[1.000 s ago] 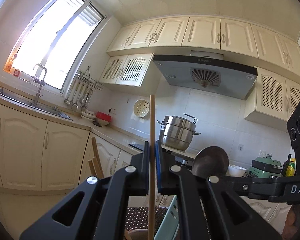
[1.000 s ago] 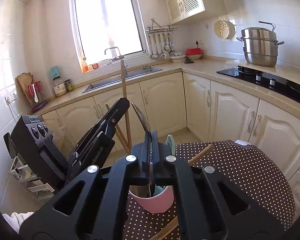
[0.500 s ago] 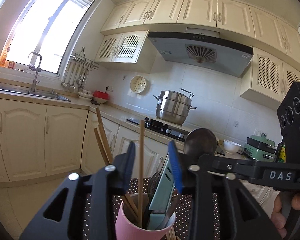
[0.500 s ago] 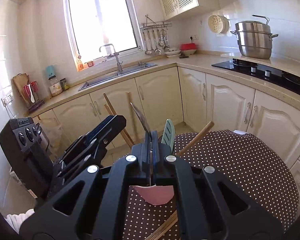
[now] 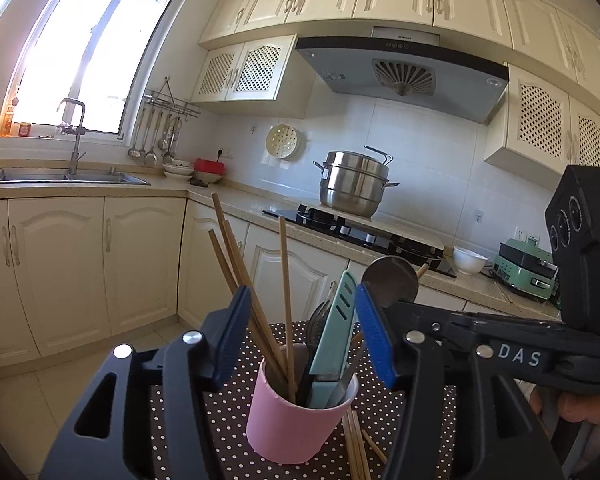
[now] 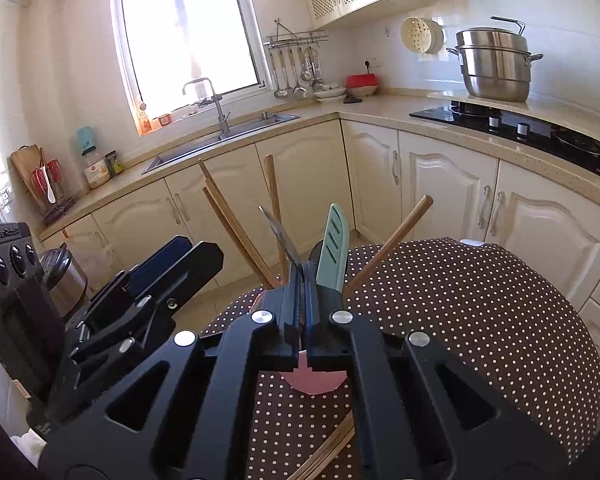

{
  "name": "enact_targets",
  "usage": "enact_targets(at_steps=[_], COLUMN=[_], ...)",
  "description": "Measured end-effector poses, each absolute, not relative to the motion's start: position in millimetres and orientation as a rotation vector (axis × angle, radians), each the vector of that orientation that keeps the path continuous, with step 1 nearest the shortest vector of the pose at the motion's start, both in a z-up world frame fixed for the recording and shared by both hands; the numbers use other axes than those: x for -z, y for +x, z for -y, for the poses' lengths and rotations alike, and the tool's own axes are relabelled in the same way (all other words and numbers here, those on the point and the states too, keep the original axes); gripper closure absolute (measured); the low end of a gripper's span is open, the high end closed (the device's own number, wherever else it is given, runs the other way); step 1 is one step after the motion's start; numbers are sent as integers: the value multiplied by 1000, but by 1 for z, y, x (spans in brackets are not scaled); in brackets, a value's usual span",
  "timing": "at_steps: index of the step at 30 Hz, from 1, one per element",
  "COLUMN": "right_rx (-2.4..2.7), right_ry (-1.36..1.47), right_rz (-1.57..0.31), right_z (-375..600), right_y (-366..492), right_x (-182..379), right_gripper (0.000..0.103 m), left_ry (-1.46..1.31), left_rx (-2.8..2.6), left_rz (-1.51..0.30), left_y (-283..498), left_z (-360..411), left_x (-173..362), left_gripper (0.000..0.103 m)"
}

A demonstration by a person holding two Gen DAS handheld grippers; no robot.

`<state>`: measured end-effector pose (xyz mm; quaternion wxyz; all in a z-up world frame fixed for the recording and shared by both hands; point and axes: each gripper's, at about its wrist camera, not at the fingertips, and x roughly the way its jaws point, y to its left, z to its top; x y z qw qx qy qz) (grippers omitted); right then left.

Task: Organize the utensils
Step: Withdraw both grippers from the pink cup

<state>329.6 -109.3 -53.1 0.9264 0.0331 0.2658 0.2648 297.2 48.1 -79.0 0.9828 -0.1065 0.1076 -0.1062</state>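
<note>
Two grippers are working over a pink cup [image 5: 292,424] that is standing on a brown tablecloth with white dots [image 6: 480,320]. The left gripper [image 5: 300,336] is sitting just in front of the cup with its blue-padded jaws spread apart; they have just been opening, and nothing is being pressed between the pads. One wooden chopstick [image 5: 286,300] is standing nearly upright in the cup, rising through the gap between the open jaws without touching either pad. More chopsticks [image 5: 230,256] are leaning to the left out of the same cup, and a mint-green slotted spatula [image 5: 336,328] is standing in it beside dark metal utensils.

The right gripper [image 6: 302,280] is reaching in from the other side with its jaws closed tight on a thin metal blade-like utensil [image 6: 280,236], whose tip is sticking up and to the left above the fingers. Exactly what utensil it is, I cannot tell. From the left wrist view, a round metal spoon bowl [image 5: 390,280] is showing just behind the right gripper's fingers. Several loose chopsticks [image 5: 356,448] are lying flat on the cloth just beside the cup's base. A wooden handle [image 6: 392,240] is slanting out of the cup to the right.
</note>
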Motion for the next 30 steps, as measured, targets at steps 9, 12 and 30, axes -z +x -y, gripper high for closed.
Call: enact_targets(at_steps=[9, 12, 30], right_rx=[-508, -498, -441], right_ry=[65, 62, 70], right_rz=[-557, -562, -529], right_z=[107, 106, 119], right_y=[318, 313, 275], right_x=[56, 58, 49], right_gripper=[100, 100, 53], left_ry=[-182, -163, -76], left_rx=[183, 171, 62], left_rz=[-258, -274, -290], left_y=[284, 280, 241], left_z=[-49, -50, -42], left_x=[73, 73, 54], left_gripper=[38, 36, 24])
